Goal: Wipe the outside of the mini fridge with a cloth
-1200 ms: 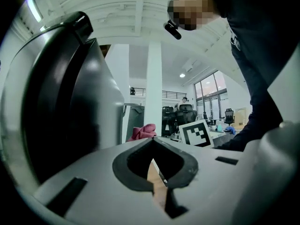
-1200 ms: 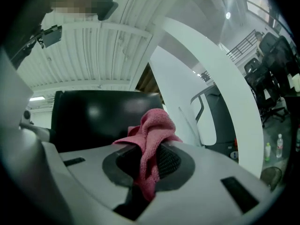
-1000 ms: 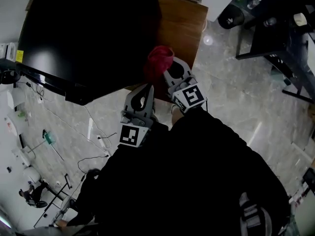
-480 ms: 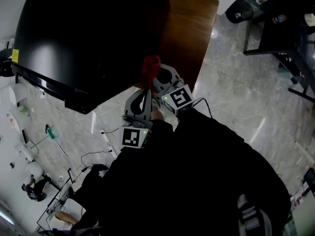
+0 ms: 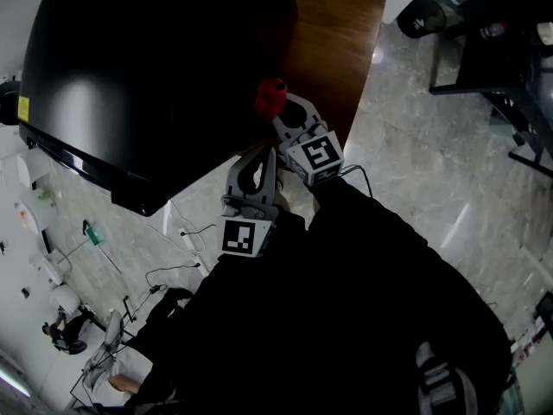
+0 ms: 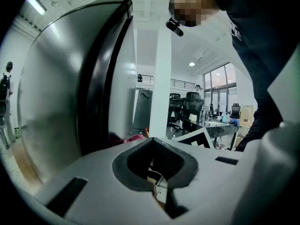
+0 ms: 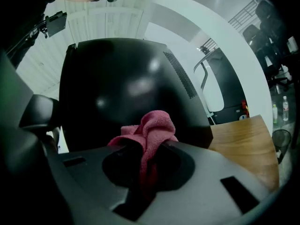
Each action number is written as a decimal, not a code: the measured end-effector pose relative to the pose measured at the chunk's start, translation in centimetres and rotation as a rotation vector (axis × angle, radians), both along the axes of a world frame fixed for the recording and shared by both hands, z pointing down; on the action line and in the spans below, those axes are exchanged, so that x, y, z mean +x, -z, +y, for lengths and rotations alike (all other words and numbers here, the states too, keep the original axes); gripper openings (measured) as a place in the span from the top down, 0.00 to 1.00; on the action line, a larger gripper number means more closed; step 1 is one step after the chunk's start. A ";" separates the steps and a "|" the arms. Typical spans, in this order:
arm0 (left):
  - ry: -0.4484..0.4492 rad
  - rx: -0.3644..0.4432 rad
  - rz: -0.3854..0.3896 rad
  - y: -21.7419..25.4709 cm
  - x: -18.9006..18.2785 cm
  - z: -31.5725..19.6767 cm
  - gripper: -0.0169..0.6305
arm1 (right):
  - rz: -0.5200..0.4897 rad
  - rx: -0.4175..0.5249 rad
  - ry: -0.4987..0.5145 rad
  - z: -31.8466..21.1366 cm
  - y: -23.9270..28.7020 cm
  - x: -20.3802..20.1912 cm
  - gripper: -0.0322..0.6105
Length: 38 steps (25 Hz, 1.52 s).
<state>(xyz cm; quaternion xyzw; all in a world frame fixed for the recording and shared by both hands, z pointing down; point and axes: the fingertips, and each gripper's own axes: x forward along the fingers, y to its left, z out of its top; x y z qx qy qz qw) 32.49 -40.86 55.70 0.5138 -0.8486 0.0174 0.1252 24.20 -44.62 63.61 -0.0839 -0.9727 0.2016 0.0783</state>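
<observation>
The black mini fridge [image 5: 147, 76] stands on a wooden table [image 5: 333, 50]. My right gripper [image 5: 282, 115] is shut on a red cloth [image 5: 270, 98], and the bunched cloth sits against the fridge's dark side near its lower corner. In the right gripper view the pink-red cloth [image 7: 151, 128] bulges out of the right gripper [image 7: 144, 161] in front of the fridge [image 7: 126, 83]. My left gripper [image 5: 256, 173] hangs just below and left of the right one, shut and empty. In the left gripper view the left gripper [image 6: 157, 187] points along the fridge's glossy side [image 6: 56, 93].
The table's edge [image 7: 246, 144] runs right of the fridge. Cables [image 5: 186, 232] lie on the grey tiled floor to the left. Dark desks [image 5: 501, 50] and a bin [image 5: 423, 15] stand at the upper right. An office with chairs [image 6: 187, 104] shows beyond the fridge.
The right gripper has slid the cloth a little left and then up along the fridge's side. The left gripper has stayed shut just below it.
</observation>
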 end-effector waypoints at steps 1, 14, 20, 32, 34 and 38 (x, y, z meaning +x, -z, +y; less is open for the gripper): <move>-0.007 -0.002 0.001 0.0 0.0 -0.4 0.97 | -0.003 -0.005 -0.012 -0.5 -0.2 -0.3 0.87; -0.039 -0.059 -0.009 -0.2 -2.0 -5.7 0.97 | 0.002 0.048 -0.044 -6.5 -0.8 -4.3 0.87; -0.033 -0.064 -0.008 -0.3 -3.1 -7.8 0.97 | 0.011 0.107 -0.056 -9.9 -1.4 -6.6 0.87; -0.038 -0.037 -0.040 0.4 -5.1 -13.0 0.97 | 0.022 0.371 -0.063 -17.8 -2.7 -11.9 0.87; -0.028 -0.052 -0.035 0.7 -5.1 -13.1 0.97 | 0.017 0.422 -0.053 -18.2 -2.7 -12.2 0.87; -0.023 -0.063 -0.037 1.2 -4.6 -12.6 0.97 | 0.029 0.457 -0.051 -19.2 -2.8 -12.7 0.87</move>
